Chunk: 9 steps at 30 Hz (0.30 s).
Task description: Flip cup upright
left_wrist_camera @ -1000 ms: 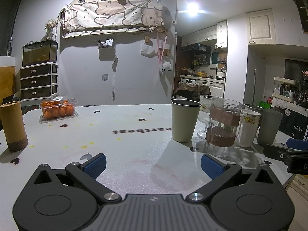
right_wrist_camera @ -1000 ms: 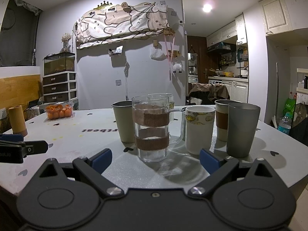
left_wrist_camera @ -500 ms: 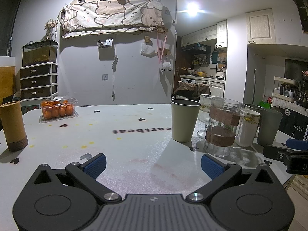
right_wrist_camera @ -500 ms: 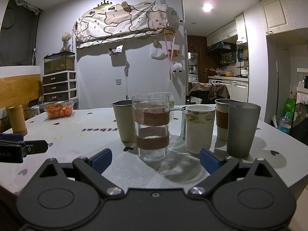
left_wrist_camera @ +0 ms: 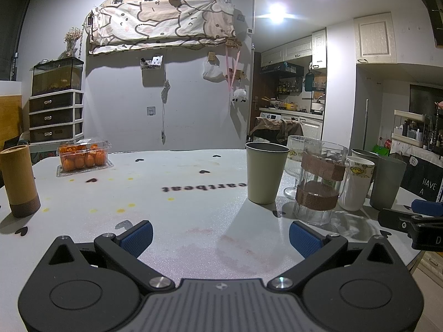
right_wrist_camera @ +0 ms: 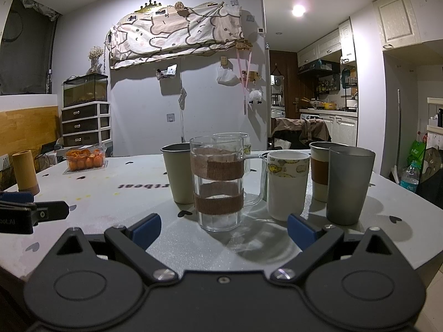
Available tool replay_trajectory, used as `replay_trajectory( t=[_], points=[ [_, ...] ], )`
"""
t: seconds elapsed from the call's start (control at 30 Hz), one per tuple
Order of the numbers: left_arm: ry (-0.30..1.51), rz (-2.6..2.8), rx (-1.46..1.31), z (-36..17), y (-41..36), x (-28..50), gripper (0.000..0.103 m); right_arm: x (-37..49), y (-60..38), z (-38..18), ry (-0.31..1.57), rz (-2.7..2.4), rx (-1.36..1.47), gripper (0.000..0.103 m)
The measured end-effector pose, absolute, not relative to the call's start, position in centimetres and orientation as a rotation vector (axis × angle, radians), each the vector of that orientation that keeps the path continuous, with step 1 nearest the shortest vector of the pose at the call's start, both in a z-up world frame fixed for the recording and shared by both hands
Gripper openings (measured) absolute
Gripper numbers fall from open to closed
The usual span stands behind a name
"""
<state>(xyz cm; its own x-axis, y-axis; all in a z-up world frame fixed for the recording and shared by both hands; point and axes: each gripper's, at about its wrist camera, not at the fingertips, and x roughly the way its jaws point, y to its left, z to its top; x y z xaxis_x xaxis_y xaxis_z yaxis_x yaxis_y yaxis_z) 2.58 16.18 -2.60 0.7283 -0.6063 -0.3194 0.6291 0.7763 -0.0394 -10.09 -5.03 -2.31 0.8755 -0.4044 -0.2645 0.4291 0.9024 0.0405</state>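
Table [right_wrist_camera: 387, 193]: cups [right_wrist_camera: 216, 182] upright, mouths up.

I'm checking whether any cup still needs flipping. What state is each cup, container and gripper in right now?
Beige cup: upright, mouth up.
Glass mug with brown bands: upright, no visible liquid.
White printed mug: upright.
Grey tumbler: upright.
Cup with brown sleeve: upright.
Ribbed stemmed glass: upright.
Fruit box: lid closed.
Left gripper: open, holding nothing.
Right gripper: open, holding nothing.
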Motion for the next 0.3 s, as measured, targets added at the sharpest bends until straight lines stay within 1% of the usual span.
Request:
replay_trajectory(
  t=[0.3],
  points=[
    [0.326, -0.680, 0.074, -2.60, 16.20, 2.59, 0.103, -10.09, -5.04, -2.29, 0.255, -0.435, 0.099, 0.098]
  ],
)
